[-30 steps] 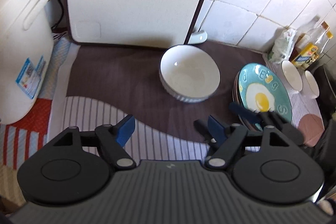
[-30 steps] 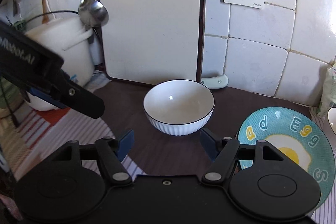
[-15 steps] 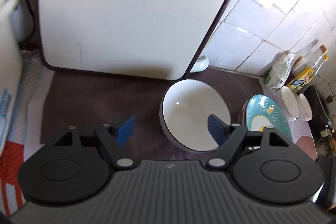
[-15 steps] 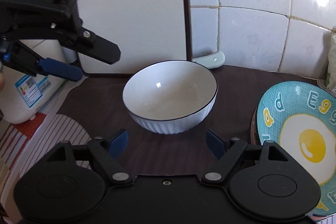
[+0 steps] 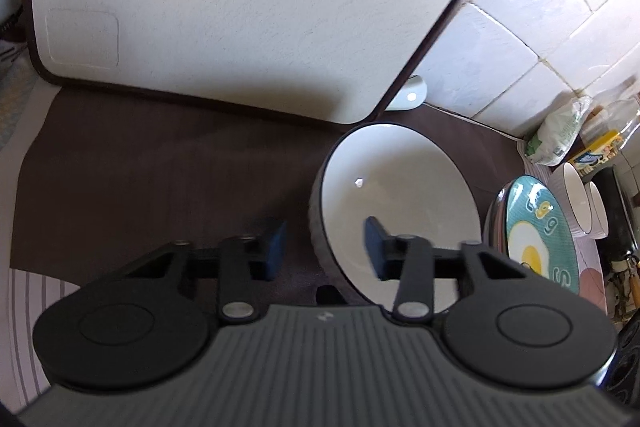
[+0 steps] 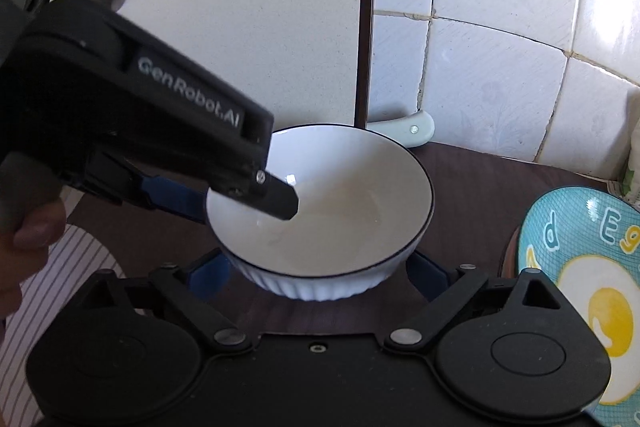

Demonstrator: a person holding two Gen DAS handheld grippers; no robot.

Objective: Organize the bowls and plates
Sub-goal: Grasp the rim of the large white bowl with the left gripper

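— White bowl (image 6: pixel 320 223), where?
— On the brown mat (image 5: pixel 160 179); its nine-o'clock rim sits between the left gripper's (image 5: pixel 324 247) narrowing jaws.
— And the right gripper (image 6: pixel 320 279)?
— Wide, still opening, straddling the bowl's six-o'clock base; egg plate (image 6: pixel 580 267) at three o'clock.

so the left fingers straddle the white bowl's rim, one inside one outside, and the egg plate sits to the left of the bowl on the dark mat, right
Nearly. The left fingers do straddle the white bowl's rim, one inside and one outside. But the egg plate sits to the right of the bowl, not the left. The right wrist view shows this most clearly, and the left wrist view agrees.
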